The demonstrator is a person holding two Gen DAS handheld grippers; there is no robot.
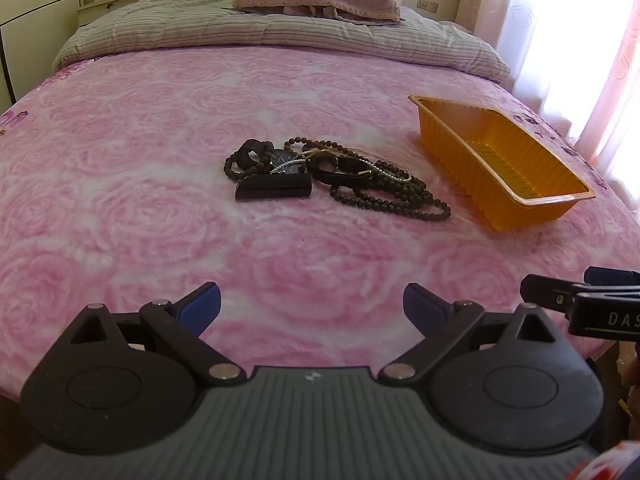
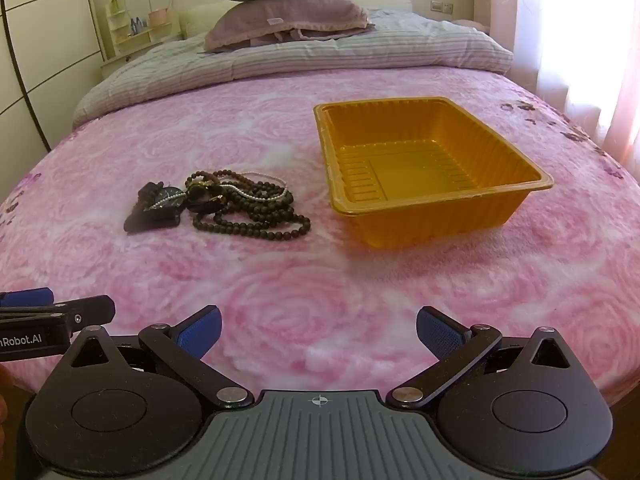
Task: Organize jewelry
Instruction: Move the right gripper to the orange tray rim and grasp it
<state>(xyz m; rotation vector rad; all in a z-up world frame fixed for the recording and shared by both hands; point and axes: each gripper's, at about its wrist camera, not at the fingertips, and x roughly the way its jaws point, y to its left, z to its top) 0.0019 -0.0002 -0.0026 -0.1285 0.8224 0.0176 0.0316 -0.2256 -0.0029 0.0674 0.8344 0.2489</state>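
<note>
Mid-bed, the jewelry point(image 1: 320, 178) lies heaped in one tangle just beside the empty tray point(image 2: 432, 204), ready for sorting. Near the bed's foot edge, left gripper point(image 1: 312, 306) and right gripper point(image 2: 318, 330) hover spread wide, holding nothing, likely poised for a first pick.

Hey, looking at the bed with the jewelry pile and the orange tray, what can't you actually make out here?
- Jewelry pile, both views: tangled strands overlap, so the piece count is unclear.
- Watch face: too small to read.
- Tray floor, left view: near wall hides most of it.
- Right tongs, left view: cut off by the edge.
</note>
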